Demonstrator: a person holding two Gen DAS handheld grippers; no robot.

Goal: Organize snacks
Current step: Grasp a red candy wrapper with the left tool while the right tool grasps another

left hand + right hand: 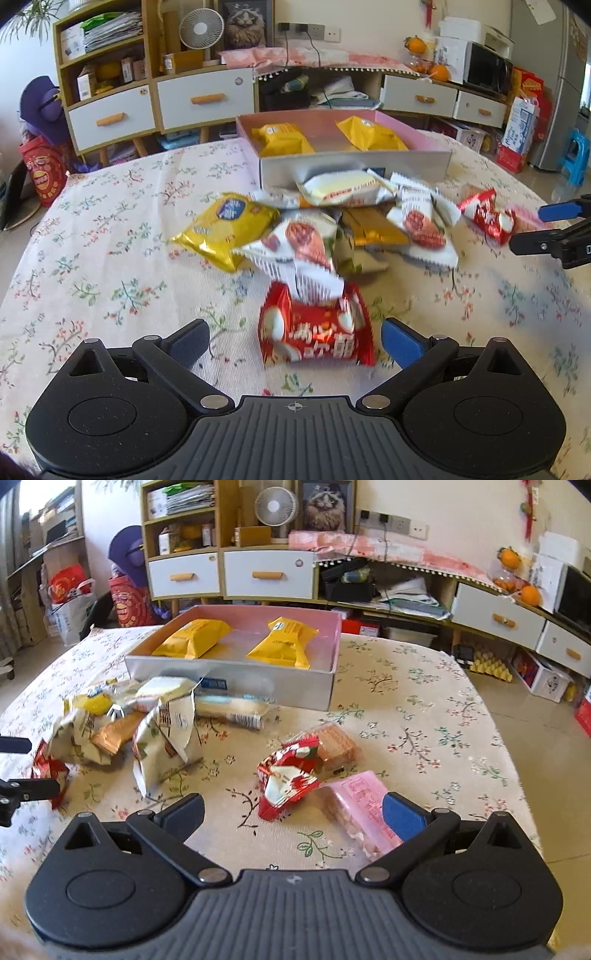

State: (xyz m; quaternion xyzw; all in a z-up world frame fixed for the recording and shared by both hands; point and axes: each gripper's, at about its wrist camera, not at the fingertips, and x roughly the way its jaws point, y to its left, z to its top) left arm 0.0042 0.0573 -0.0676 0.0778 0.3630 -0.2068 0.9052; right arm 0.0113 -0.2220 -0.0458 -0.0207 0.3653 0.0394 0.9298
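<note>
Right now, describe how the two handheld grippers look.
Both match: the left gripper and right gripper each have a ribbed grey-black base, two round black housings, silver pivot pins, black linkage arms and blue finger pads. No cables or sleeves show.

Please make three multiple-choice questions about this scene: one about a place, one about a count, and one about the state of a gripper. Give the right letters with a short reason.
1. Where does the red packet lie in the left wrist view?
A. inside the box
B. on the tablecloth between the left gripper's fingers
C. on the shelf

2. How many yellow packets lie in the box?
A. two
B. four
C. none

3. What is the state of the right gripper?
A. shut on a packet
B. open
C. out of view

Answers: 1 B, it lies between the open left gripper fingers; 2 A, two show inside; 3 B, its fingers stand wide apart.
</note>
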